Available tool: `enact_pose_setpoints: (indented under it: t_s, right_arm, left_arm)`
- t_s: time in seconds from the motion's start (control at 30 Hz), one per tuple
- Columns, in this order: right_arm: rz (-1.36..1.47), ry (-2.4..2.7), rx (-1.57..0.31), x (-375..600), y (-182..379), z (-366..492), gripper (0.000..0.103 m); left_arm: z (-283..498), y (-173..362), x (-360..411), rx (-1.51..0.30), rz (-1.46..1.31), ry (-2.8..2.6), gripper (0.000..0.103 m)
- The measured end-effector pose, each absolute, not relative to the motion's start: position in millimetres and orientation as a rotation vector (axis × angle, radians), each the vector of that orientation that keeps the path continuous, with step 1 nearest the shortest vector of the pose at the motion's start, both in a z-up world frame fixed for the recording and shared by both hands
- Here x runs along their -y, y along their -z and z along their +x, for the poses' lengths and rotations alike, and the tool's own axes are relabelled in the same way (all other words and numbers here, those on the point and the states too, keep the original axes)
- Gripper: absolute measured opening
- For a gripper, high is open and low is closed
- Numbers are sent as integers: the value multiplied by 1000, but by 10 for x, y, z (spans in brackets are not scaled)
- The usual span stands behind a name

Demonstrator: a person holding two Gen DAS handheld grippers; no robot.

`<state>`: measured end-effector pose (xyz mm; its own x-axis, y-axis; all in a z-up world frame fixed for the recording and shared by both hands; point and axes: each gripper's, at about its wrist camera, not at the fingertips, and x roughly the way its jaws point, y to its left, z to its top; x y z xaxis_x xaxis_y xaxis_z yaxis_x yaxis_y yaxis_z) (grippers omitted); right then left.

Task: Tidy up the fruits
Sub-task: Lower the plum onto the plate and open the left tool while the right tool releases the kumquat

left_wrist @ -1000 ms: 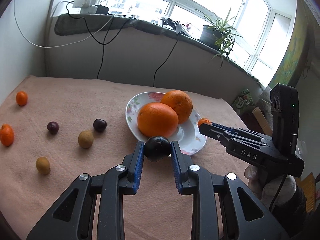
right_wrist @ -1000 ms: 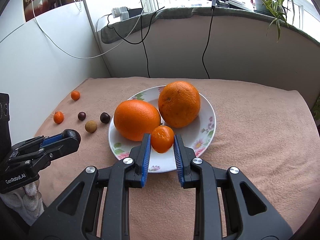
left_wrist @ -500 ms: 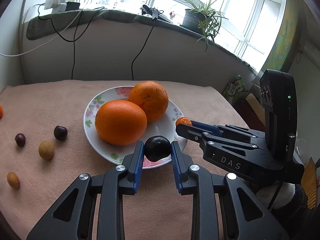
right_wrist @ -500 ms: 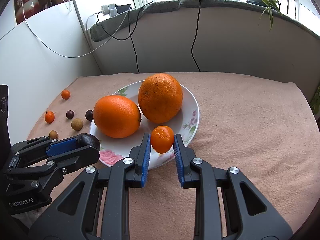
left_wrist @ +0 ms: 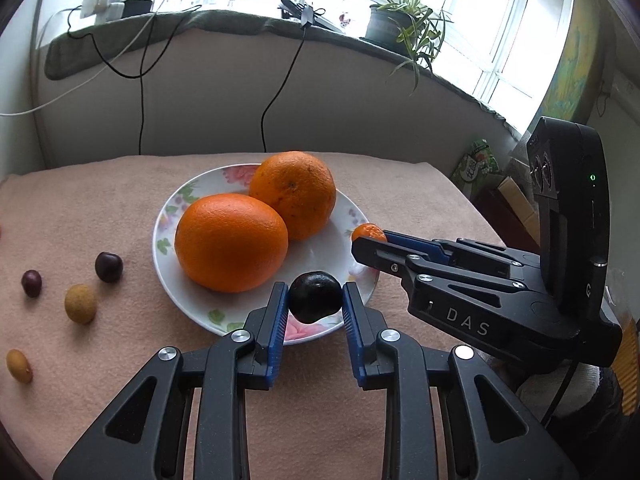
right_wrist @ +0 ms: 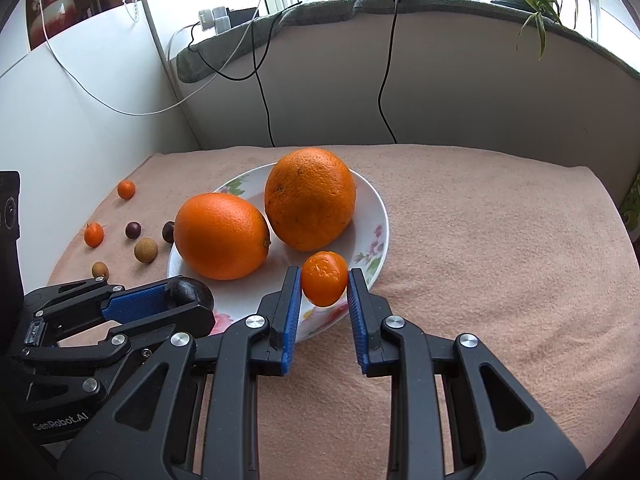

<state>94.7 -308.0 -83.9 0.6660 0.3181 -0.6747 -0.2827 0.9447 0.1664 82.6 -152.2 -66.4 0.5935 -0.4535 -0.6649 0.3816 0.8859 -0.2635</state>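
A white floral plate (left_wrist: 172,216) (right_wrist: 380,216) on the pink cloth holds two big oranges (left_wrist: 231,242) (left_wrist: 293,194). My left gripper (left_wrist: 315,298) is shut on a dark round fruit (left_wrist: 315,297) and holds it over the plate's near rim; it also shows in the right wrist view (right_wrist: 188,290). My right gripper (right_wrist: 324,284) is shut on a small mandarin (right_wrist: 324,283) and holds it over the plate's right front part; it also shows in the left wrist view (left_wrist: 369,233).
Loose small fruits lie on the cloth left of the plate: two dark plums (left_wrist: 108,267) (left_wrist: 31,283), two tan longans (left_wrist: 80,303) (left_wrist: 19,365), and two small orange fruits (right_wrist: 93,234) (right_wrist: 126,189). A wall and windowsill with cables stand behind.
Both grippers have moved forward over the plate with their fruits still held. The left gripper has swung right, so the plate now lies straight ahead of it.
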Motion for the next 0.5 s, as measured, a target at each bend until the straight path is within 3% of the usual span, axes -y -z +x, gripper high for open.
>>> enact_pose_setpoints:
  t_s: [0.1, 0.13, 0.23, 0.5]
  right_arm:
    - [48, -334, -769, 3088, 833, 954, 24]
    - [49, -330, -767, 3093, 830, 955, 29]
    - [54, -315, -741, 3111, 793, 916, 57]
    - [73, -290, -718, 3171, 731, 898, 81]
  left_arm:
    - [821, 656, 1528, -797, -95, 486, 33]
    - [818, 649, 1531, -795, -95, 486, 36]
    - [805, 631, 1527, -787, -95, 483, 39]
    - [780, 623, 1476, -781, -103, 474, 63]
